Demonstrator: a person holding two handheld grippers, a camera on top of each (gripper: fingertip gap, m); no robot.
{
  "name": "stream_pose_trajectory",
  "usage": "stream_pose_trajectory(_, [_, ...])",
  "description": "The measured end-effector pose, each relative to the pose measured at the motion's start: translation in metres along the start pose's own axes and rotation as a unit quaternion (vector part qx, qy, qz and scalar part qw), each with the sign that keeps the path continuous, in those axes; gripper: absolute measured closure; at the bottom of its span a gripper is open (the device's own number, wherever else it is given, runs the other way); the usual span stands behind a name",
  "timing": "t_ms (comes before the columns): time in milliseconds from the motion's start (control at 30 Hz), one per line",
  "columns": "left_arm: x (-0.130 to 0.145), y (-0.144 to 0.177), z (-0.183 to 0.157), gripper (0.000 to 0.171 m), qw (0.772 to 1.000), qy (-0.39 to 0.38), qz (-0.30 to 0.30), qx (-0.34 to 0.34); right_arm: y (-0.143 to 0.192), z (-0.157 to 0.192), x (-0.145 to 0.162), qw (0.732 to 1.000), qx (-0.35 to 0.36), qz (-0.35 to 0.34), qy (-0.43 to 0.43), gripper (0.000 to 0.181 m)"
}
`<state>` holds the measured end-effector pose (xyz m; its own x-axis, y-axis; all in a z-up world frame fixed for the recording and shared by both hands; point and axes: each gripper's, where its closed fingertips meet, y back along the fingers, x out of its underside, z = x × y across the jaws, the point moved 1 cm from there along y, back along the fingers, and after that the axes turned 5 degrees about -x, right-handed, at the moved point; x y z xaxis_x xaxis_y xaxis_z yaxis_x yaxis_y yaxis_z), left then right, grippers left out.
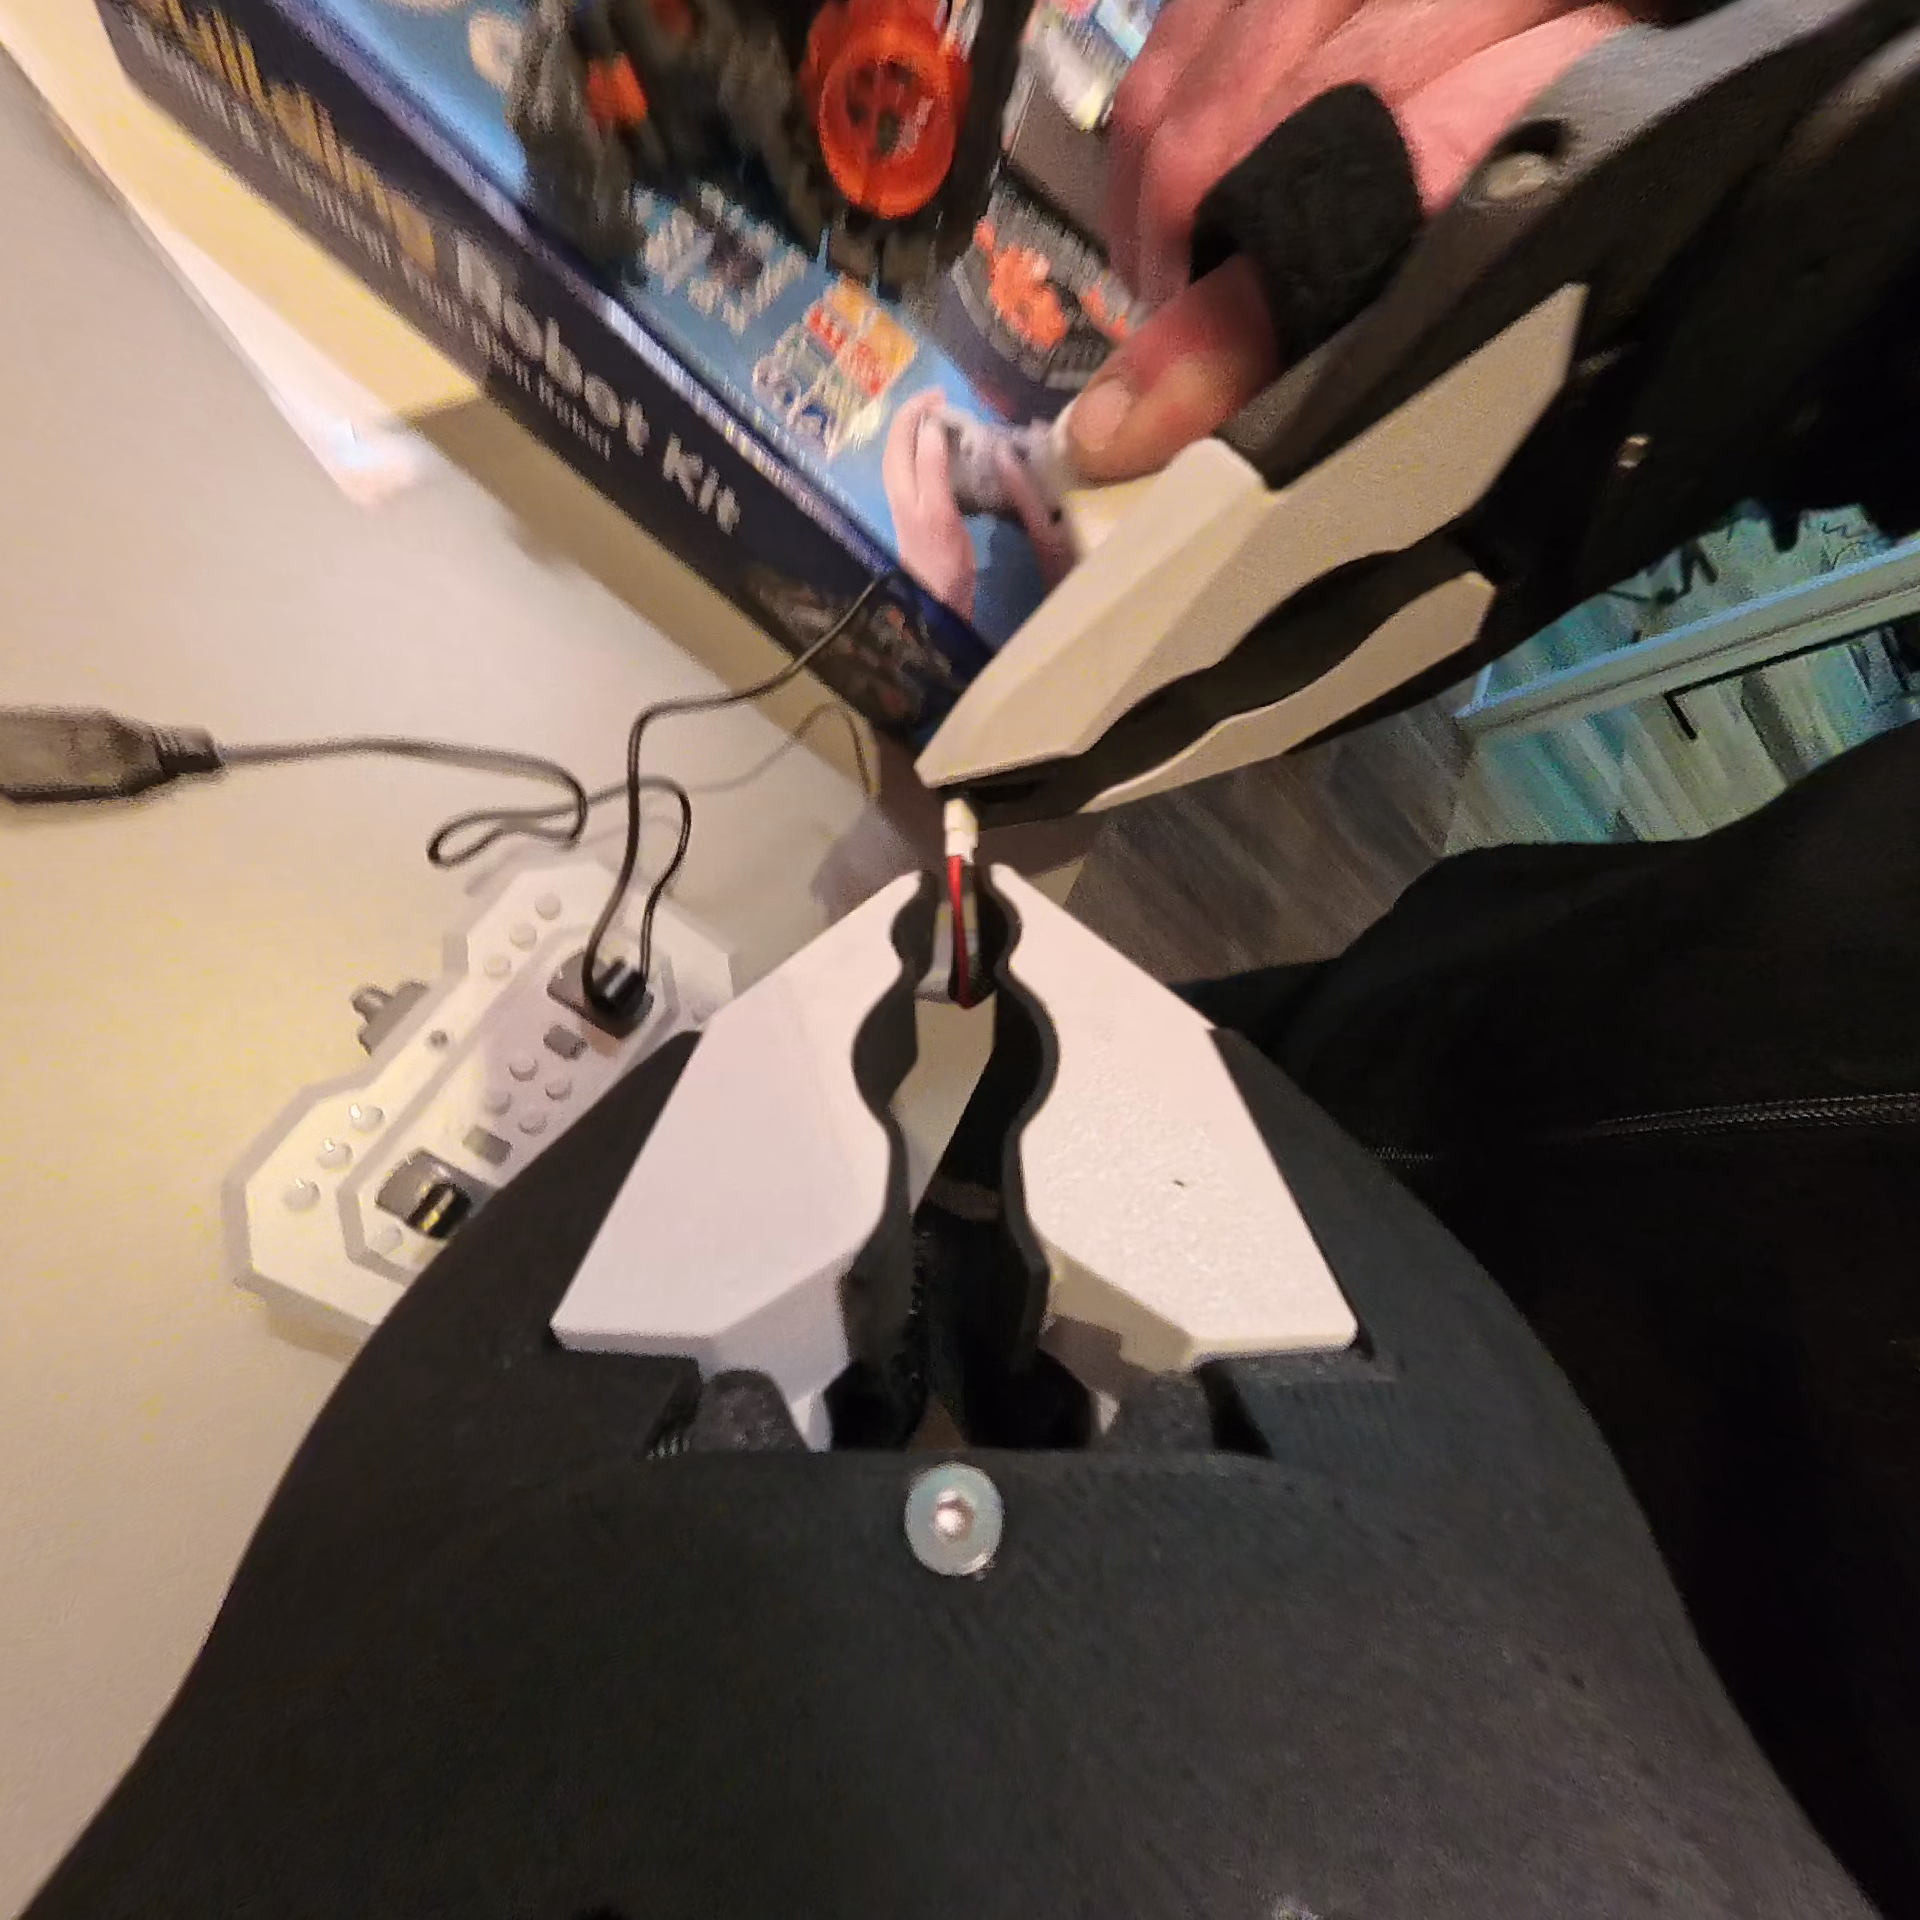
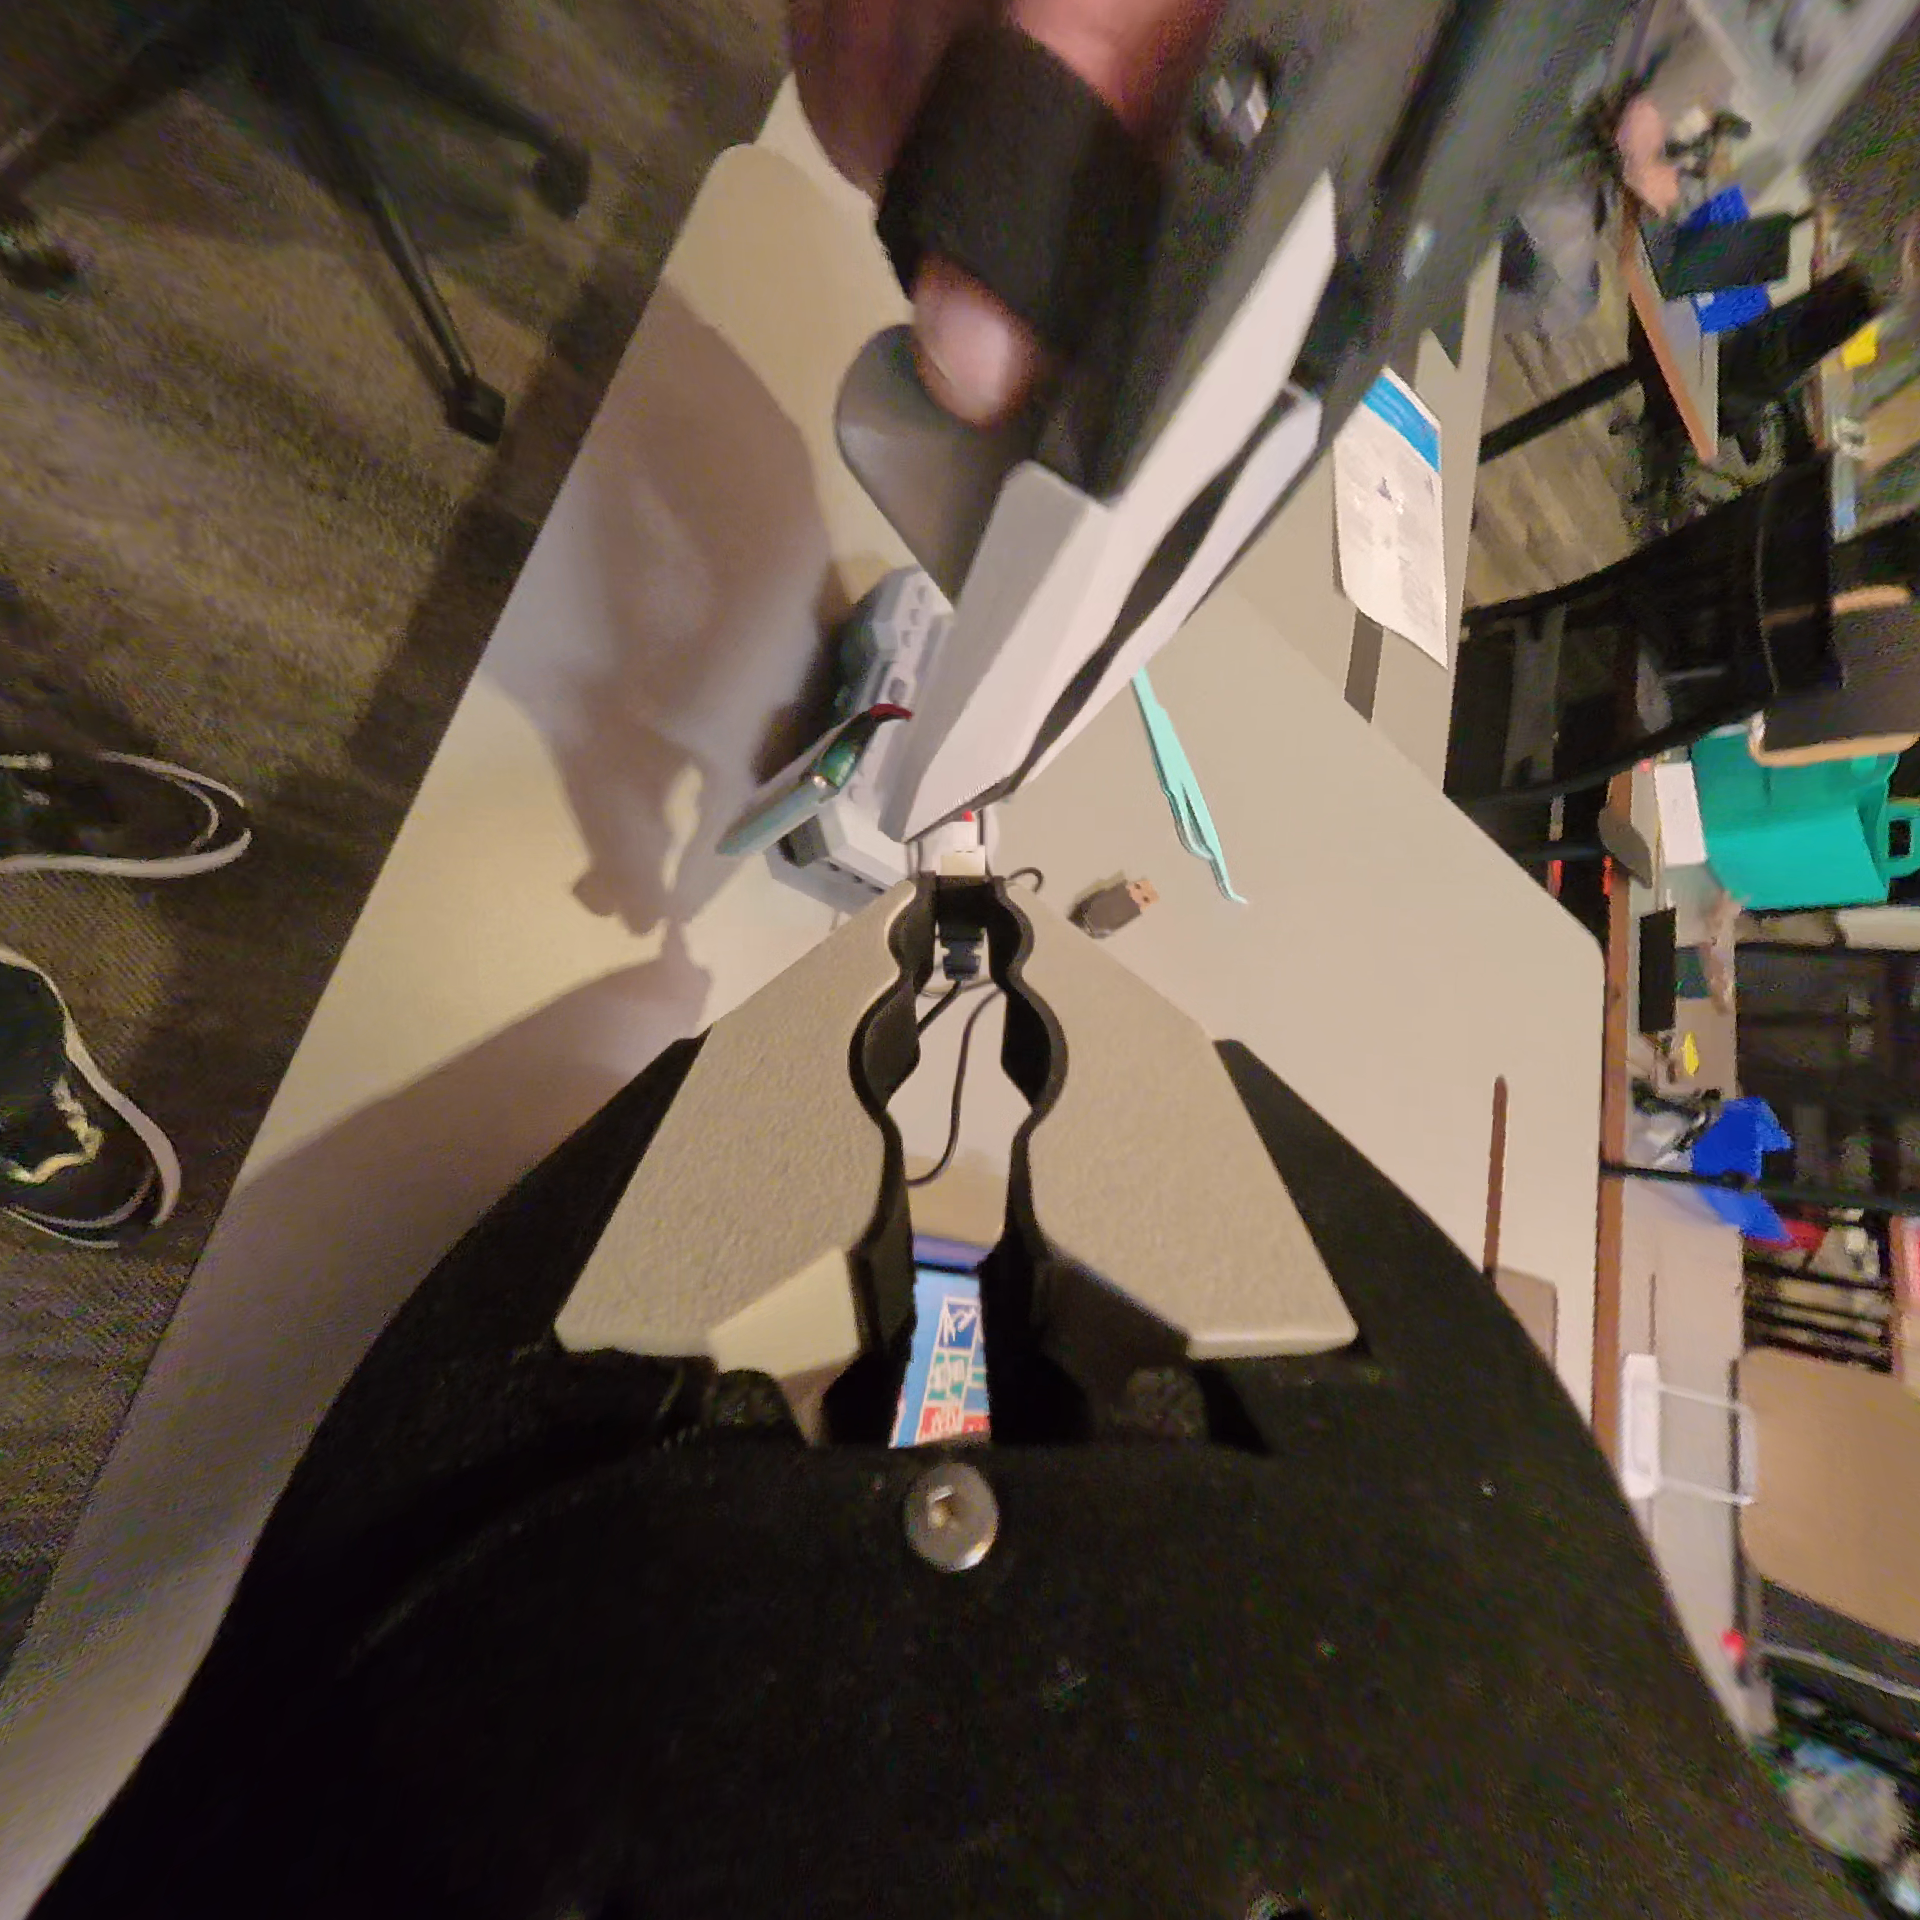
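My left gripper (image 1: 956,883) is shut on a red-and-black lead that ends in a small white connector (image 1: 956,831). In the right wrist view the left gripper (image 2: 925,826) comes in from above, with a slim silver battery (image 2: 800,790) sticking out beside its fingers. My right gripper (image 2: 956,894) is shut on a black plug (image 2: 956,930) on a thin black cable. The plug's front touches the white connector (image 2: 961,860). In the left wrist view the right gripper (image 1: 956,784) reaches in from the upper right, tip to tip with the left one. A hand (image 1: 1195,343) holds it.
A white controller board (image 1: 468,1122) with a black plug in it lies on the pale table (image 1: 208,520). The cable's USB plug (image 2: 1117,904) lies on the table. A printed toy box (image 1: 727,260) stands behind. Teal tweezers (image 2: 1184,790) and a paper sheet (image 2: 1392,520) lie farther off. My two grippers' fingertips are within a few centimetres of each other.
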<state>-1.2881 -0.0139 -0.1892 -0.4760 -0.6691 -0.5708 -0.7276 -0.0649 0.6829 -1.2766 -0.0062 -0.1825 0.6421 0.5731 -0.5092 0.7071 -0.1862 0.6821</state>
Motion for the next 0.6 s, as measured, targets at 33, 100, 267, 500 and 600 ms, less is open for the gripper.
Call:
stream_pose_trajectory(33, [-0.006,0.004,-0.002,0.161,1.000,-0.009,-0.016,-0.005,0.005,-0.005,0.002,1.000,0.009,-0.002,-0.016,0.175])
stream_pose_trajectory(100, [-0.017,0.014,-0.005,0.152,0.999,-0.014,-0.045,-0.007,0.014,-0.013,0.006,0.998,0.014,-0.016,-0.066,0.175])
stream_pose_trajectory(267, [-0.048,0.052,-0.021,0.133,0.986,-0.047,-0.160,0.010,0.039,-0.025,0.012,0.983,0.038,-0.059,-0.169,0.175])
stream_pose_trajectory(500, [-0.025,0.025,-0.034,0.124,0.986,-0.099,-0.131,0.038,0.057,-0.017,-0.001,0.966,0.050,-0.117,-0.224,0.175])
stream_pose_trajectory(600, [-0.033,0.039,-0.011,0.132,0.983,-0.103,-0.152,0.010,0.056,-0.011,0.001,0.964,0.057,-0.103,-0.239,0.175])
